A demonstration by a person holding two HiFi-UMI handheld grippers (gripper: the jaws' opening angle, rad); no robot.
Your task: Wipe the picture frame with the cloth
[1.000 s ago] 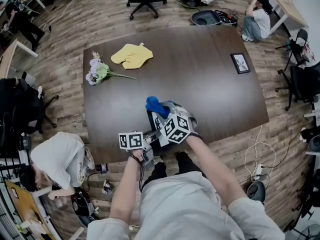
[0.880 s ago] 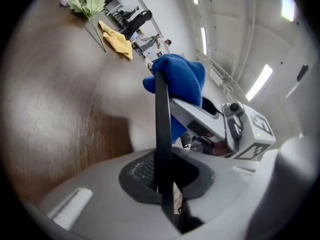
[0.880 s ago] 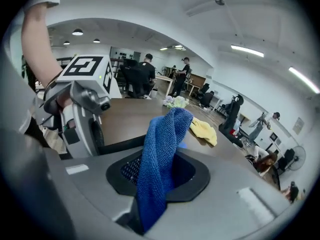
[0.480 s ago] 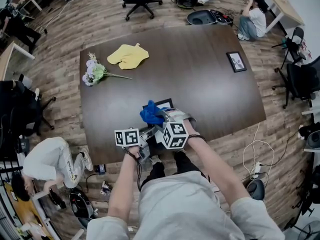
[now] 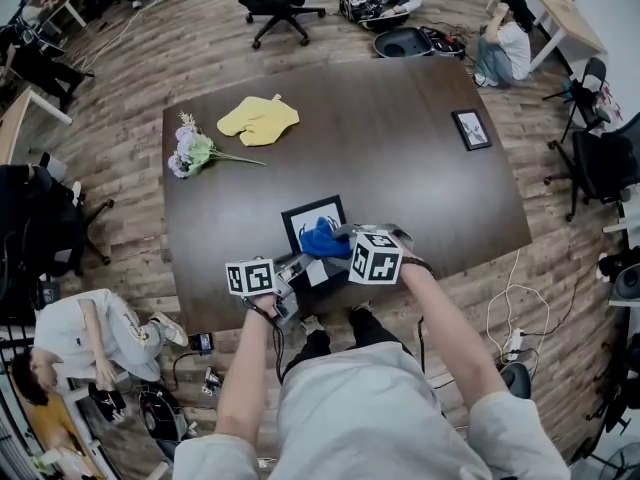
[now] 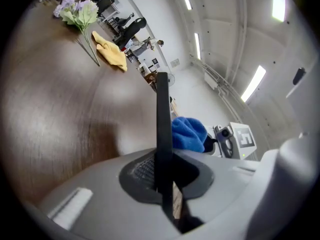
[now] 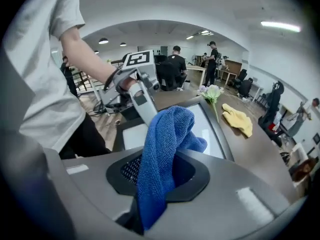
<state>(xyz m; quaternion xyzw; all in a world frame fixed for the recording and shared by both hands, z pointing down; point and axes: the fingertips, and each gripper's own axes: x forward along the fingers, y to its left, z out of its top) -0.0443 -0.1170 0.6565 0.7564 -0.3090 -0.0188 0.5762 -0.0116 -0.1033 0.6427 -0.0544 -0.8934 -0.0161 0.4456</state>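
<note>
A black picture frame (image 5: 303,218) stands tilted near the table's front edge, its glass facing up. My left gripper (image 5: 298,268) is shut on the frame's near edge; in the left gripper view the frame (image 6: 162,129) runs edge-on between the jaws of the left gripper (image 6: 163,184). My right gripper (image 5: 338,244) is shut on a bunched blue cloth (image 5: 322,240) that rests against the frame's face. In the right gripper view the cloth (image 7: 162,149) hangs out of the right gripper (image 7: 155,184) over the glass (image 7: 212,131), with the left gripper (image 7: 136,86) behind it.
On the dark wooden table (image 5: 400,178) lie a yellow cloth (image 5: 258,118) and a bunch of flowers (image 5: 195,148) at the far left, and a small framed picture (image 5: 470,128) at the far right. Office chairs and several people are around the table.
My right gripper has swung to the right and tipped downward with the blue cloth, which now sits lower on the frame. More of the frame's face shows. The left gripper keeps its grip.
</note>
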